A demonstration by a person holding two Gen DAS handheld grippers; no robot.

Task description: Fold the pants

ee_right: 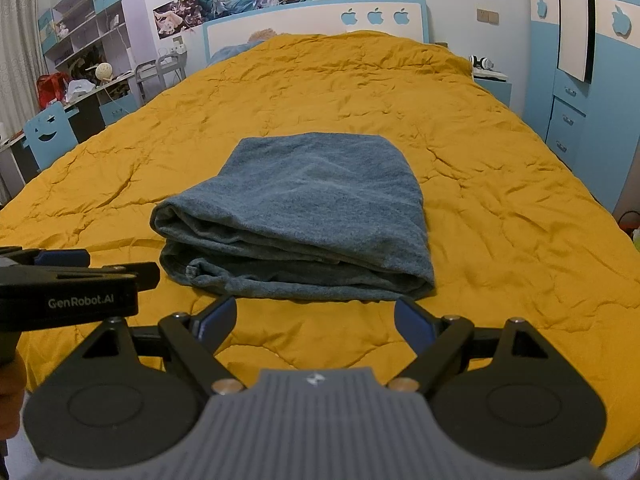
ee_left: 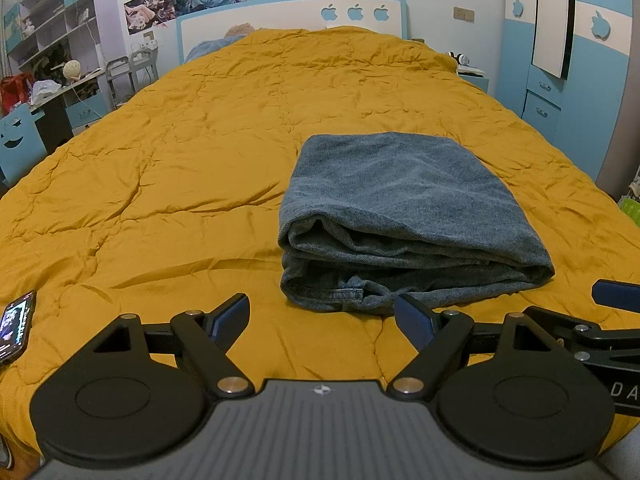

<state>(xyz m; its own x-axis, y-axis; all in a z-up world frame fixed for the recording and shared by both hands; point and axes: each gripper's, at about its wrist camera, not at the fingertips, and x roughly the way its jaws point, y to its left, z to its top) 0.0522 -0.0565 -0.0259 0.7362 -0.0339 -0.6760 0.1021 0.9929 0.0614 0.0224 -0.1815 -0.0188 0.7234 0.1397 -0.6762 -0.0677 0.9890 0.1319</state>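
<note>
Blue denim pants (ee_left: 404,216) lie folded in a thick rectangular stack on the yellow quilt (ee_left: 180,168); they also show in the right wrist view (ee_right: 304,212). The waistband edge faces me at the stack's near side. My left gripper (ee_left: 322,314) is open and empty, just short of the stack's near left corner. My right gripper (ee_right: 316,314) is open and empty, just short of the stack's near edge. The right gripper's fingers (ee_left: 616,292) show at the right edge of the left wrist view; the left gripper's body (ee_right: 68,288) shows at the left of the right wrist view.
A phone (ee_left: 16,330) lies on the quilt at the near left edge. The bed's headboard (ee_left: 296,16) stands far back. A desk and shelves (ee_left: 52,60) stand to the left, a blue wardrobe (ee_left: 580,80) to the right.
</note>
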